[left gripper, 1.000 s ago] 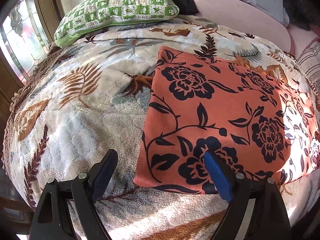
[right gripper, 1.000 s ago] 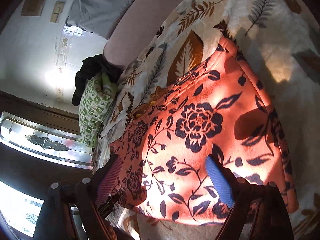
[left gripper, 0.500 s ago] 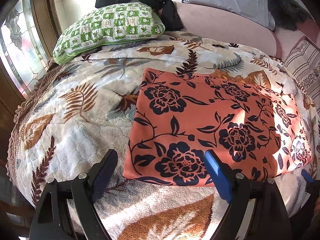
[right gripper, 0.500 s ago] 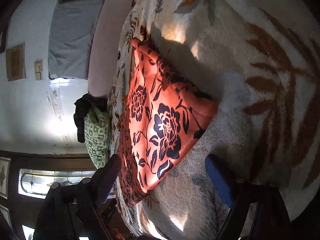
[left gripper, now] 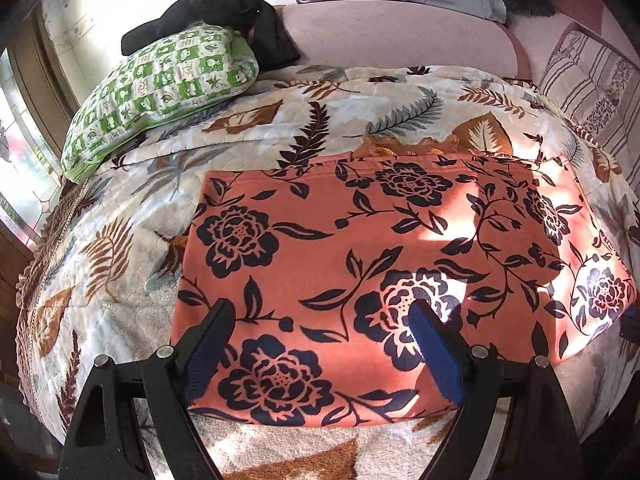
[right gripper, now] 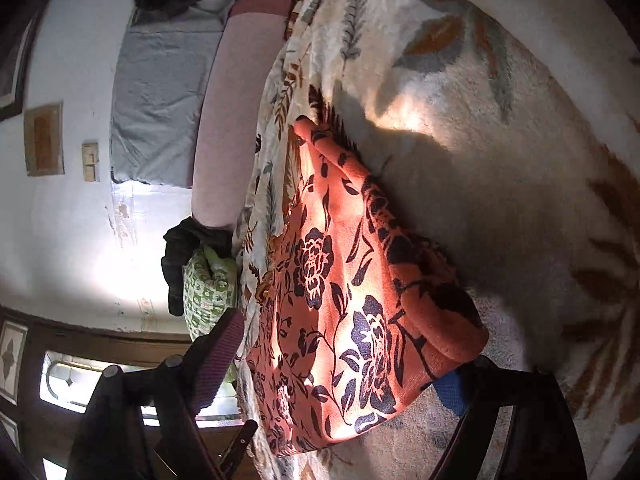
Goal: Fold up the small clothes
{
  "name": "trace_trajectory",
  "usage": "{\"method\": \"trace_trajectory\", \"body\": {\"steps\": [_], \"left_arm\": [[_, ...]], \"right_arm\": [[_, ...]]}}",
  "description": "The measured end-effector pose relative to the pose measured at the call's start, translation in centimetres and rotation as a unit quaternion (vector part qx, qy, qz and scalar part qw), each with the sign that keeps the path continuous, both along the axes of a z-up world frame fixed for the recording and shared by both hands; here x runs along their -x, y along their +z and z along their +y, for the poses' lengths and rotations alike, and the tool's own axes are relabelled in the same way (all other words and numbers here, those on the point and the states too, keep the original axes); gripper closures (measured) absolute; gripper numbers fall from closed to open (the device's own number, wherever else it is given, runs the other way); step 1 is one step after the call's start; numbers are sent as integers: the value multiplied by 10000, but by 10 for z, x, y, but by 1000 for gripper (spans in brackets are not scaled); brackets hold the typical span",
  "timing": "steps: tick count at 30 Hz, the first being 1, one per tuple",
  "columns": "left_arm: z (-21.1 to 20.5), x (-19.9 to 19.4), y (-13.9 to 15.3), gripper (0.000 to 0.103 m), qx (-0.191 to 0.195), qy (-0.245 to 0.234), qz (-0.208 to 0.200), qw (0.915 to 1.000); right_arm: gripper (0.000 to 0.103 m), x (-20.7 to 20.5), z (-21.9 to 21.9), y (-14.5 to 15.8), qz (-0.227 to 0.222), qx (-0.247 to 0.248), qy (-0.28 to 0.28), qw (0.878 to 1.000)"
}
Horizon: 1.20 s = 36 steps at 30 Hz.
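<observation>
One orange flowered cloth [left gripper: 384,264] lies flat on bed blanket [left gripper: 120,264], already doubled into rectangle. Looks soft, light, thick knit; likely sags unless held at two corners, so best taken at near edge corners. Left claw [left gripper: 320,348] wide open above near edge, holds nothing. Right claw [right gripper: 340,364] wide open, astride right near corner, not pinching. One green pillow [left gripper: 160,88], one black garment [left gripper: 224,20] beyond

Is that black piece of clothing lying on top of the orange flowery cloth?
No, the black garment is draped over the green checked pillow at the far end of the bed, well apart from the orange floral cloth.
</observation>
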<state>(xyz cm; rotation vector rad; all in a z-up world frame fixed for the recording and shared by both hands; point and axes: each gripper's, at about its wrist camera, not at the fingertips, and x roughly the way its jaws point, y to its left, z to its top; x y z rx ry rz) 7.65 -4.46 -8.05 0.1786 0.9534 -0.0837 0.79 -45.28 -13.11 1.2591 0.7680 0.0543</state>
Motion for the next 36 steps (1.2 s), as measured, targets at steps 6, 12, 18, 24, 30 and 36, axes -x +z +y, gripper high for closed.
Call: {"method": "trace_trajectory", "body": {"steps": [6,12,18,24,30,36], "left_arm": [[-17,-13,-7,14,24,-96,45,9999],[-21,-24,-28,14,63,-60,278,9996],[-19,-18,-22,14,284,-33,22,9996],[-24,-29,-55,8,40,-169,269,9995],[32,-10,-13,9,991,126,-149,9949],[160,33,9,9,1637,1452,-716,9731]], "right_arm": [[16,-9,3,-3,92,376,144,9991],[16,-16,7,-9,147,550,216,9981],[42,-20,9,-6,286,742,311,9963],[42,-30,13,-10,516,933,343,9937],[87,-62,67,60,342,2549,1101,9601],[87,-82,218,152,-744,3923,2099,8925]]}}
